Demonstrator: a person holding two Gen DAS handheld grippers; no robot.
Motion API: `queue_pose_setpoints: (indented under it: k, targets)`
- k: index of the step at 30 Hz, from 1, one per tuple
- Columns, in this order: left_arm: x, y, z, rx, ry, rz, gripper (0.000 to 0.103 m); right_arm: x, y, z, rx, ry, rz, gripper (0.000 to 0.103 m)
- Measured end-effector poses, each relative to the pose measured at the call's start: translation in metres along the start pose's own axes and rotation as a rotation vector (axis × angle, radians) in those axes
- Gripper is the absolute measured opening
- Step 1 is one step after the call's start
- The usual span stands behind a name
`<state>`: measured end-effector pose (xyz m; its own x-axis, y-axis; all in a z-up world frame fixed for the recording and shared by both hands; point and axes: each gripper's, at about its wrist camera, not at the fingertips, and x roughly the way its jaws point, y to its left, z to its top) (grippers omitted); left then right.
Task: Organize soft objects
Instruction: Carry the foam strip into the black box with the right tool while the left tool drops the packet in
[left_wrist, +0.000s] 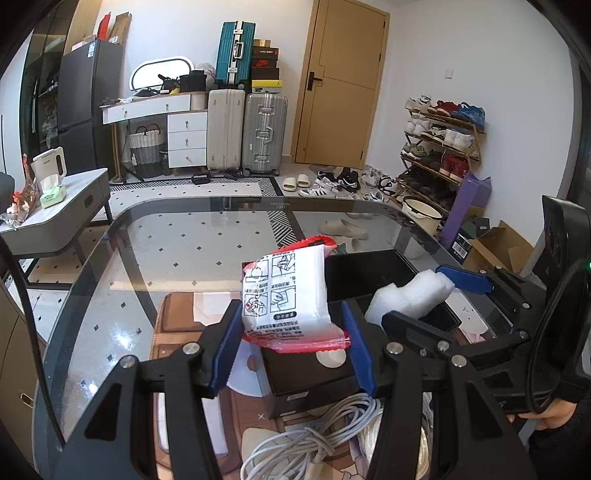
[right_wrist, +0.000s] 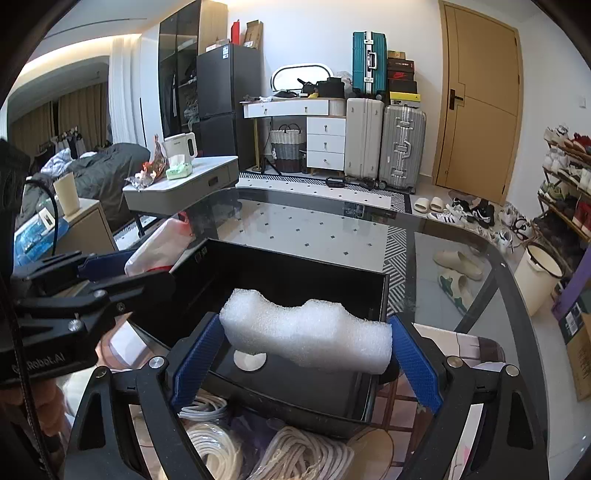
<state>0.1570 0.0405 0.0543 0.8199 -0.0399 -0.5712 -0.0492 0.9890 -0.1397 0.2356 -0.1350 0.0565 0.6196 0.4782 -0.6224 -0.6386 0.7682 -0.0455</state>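
Note:
My left gripper (left_wrist: 291, 334) is shut on a soft white packet with red edges (left_wrist: 286, 291) and holds it upright over the near corner of a black open box (left_wrist: 369, 273). My right gripper (right_wrist: 304, 341) is shut on a white foam block (right_wrist: 306, 332) and holds it above the same black box (right_wrist: 280, 273). The foam (left_wrist: 410, 299) and right gripper show at the right of the left wrist view. The packet (right_wrist: 159, 247) and left gripper show at the left of the right wrist view.
The box stands on a glass table (left_wrist: 166, 240) with a rounded dark rim. White cables (left_wrist: 314, 439) and coiled rope (right_wrist: 295, 454) lie below the glass near me. A grey side table (right_wrist: 184, 184) with a kettle stands to the left.

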Motion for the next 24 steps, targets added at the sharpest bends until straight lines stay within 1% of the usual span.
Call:
queue_pose_setpoints:
  k: [2,5,6,11,12,15,17,24]
  targets:
    - [0.001,0.002,0.001,-0.005,0.002,-0.006,0.053,0.003,0.002,-0.002,-0.018,0.005,-0.006,0.091]
    - [0.003,-0.001,0.003,-0.002,0.005,-0.013,0.053,0.009,0.005,-0.007,-0.037,0.036,-0.011,0.092]
    - [0.003,-0.002,0.003,0.001,0.005,-0.013,0.053,0.009,0.005,-0.007,-0.028,0.029,-0.008,0.092]
    - [0.006,-0.004,0.004,0.009,0.015,-0.024,0.053,0.010,0.001,-0.008,0.006,0.051,0.009,0.094]
    - [0.006,-0.004,0.004,0.011,0.017,-0.025,0.053,0.010,0.000,-0.008,0.018,0.061,0.018,0.094]
    - [0.005,-0.004,0.001,0.020,0.021,-0.033,0.053,0.012,-0.013,-0.013,0.102,0.101,0.096,0.094]
    - [0.006,-0.006,0.001,0.028,0.026,-0.037,0.053,0.011,-0.015,-0.017,0.112,0.101,0.116,0.095]
    - [0.008,-0.011,0.000,0.044,0.040,-0.046,0.053,0.004,-0.004,-0.016,0.056,0.100,0.088,0.095]
